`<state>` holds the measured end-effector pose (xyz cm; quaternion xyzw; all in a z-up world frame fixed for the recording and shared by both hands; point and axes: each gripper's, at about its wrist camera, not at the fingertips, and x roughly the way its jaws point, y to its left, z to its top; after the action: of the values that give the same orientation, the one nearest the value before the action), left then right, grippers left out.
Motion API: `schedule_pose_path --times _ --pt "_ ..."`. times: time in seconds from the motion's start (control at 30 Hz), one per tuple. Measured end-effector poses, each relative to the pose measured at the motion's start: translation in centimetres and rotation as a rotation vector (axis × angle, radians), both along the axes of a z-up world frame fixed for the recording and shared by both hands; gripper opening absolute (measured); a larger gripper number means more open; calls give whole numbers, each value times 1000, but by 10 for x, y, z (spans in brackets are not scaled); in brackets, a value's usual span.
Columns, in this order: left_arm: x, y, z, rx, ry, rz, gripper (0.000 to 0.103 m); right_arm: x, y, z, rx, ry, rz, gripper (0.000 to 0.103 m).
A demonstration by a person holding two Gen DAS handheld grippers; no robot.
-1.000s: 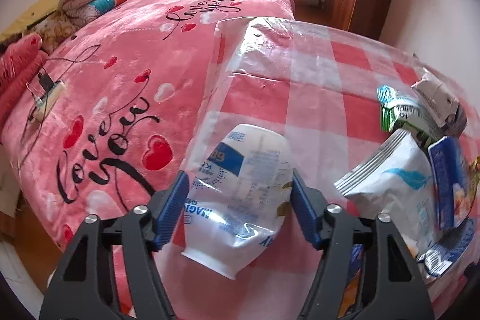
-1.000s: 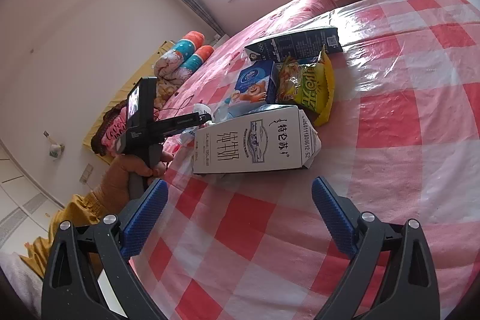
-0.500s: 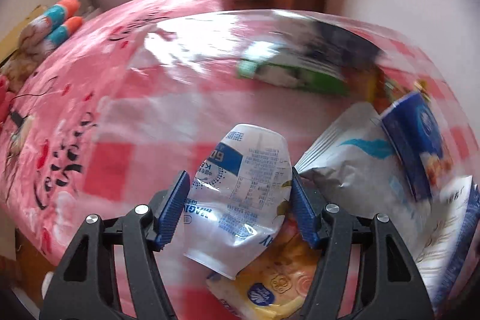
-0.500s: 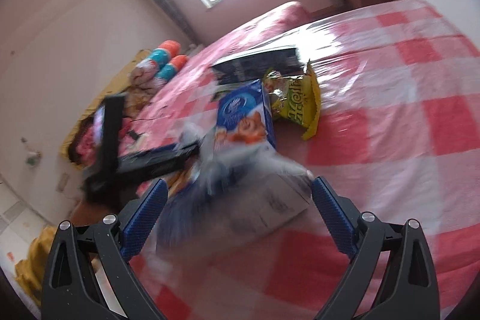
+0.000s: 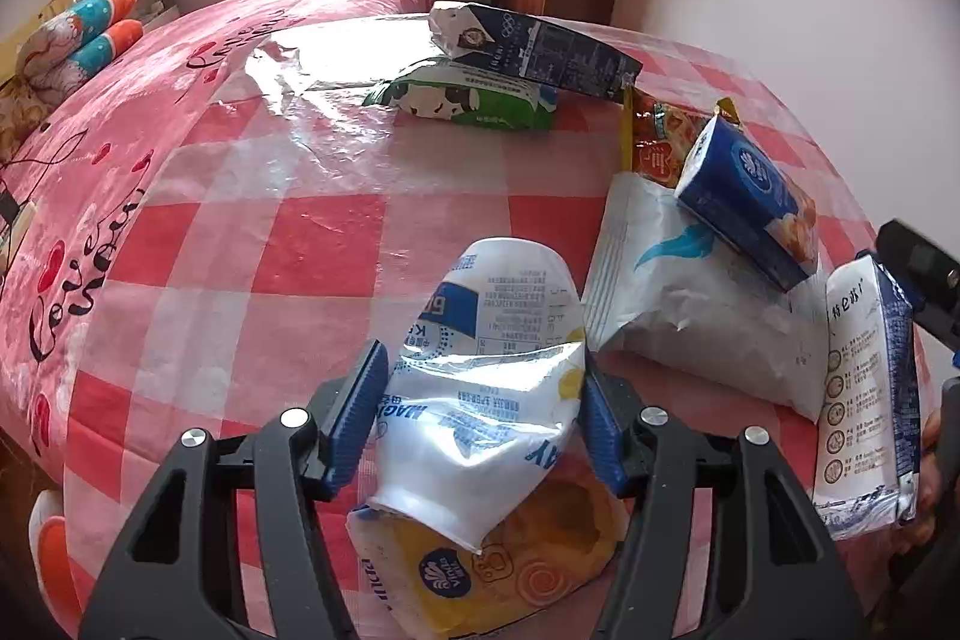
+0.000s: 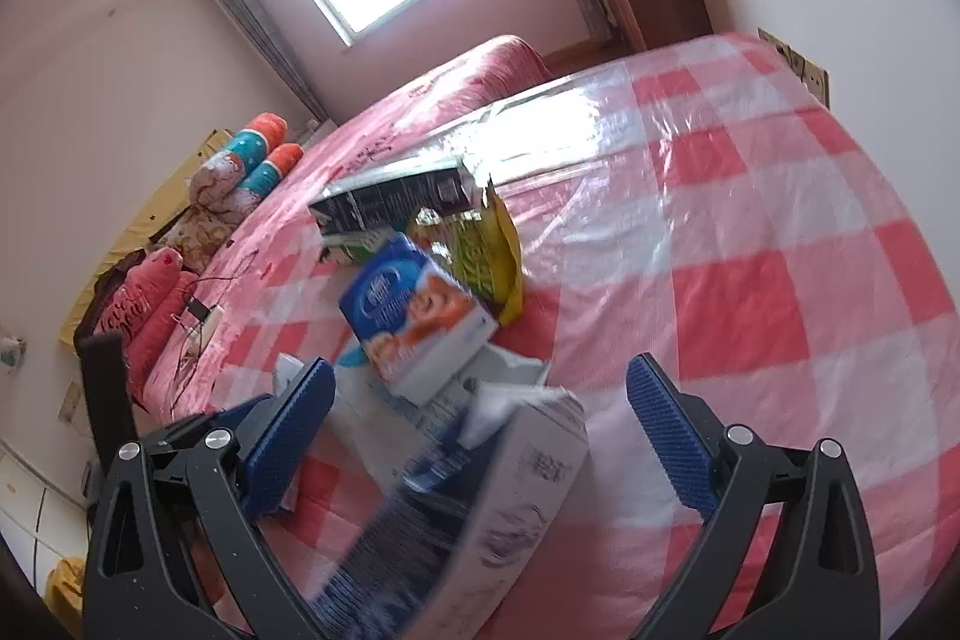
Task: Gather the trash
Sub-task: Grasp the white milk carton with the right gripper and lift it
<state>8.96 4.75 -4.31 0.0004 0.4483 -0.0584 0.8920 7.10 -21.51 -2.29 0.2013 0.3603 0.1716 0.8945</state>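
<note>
Left gripper [image 5: 480, 418] closing on crumpled white plastic pouch [image 5: 486, 376], lifted near trash pile on checked worktop [image 5: 288, 250] for gathering. Right gripper [image 6: 480, 436] open over white milk carton [image 6: 474, 514].

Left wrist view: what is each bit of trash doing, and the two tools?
left tool, closing, pads squeezing the white pouch
white pouch, crumpled, gripped
yellow wrapper, lying below the pouch
white bag, lying flat
blue carton, tilted on the white bag
dark carton, resting on the green pack
green pack, lying flat
milk carton, on end
right tool, open, milk carton between, not gripped
</note>
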Motion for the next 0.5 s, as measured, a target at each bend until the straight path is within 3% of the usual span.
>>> schedule_pose_path --times 0.13,0.27,0.5 --pt "0 2 5 -25 -17 3 61 3 9 14 -79 -56 48 97" --pt "-3 11 16 -51 -48 22 61 10 18 6 -98 -8 87 97" --pt "-15 28 24 -92 -73 42 61 2 9 -4 -6 90 45 97"
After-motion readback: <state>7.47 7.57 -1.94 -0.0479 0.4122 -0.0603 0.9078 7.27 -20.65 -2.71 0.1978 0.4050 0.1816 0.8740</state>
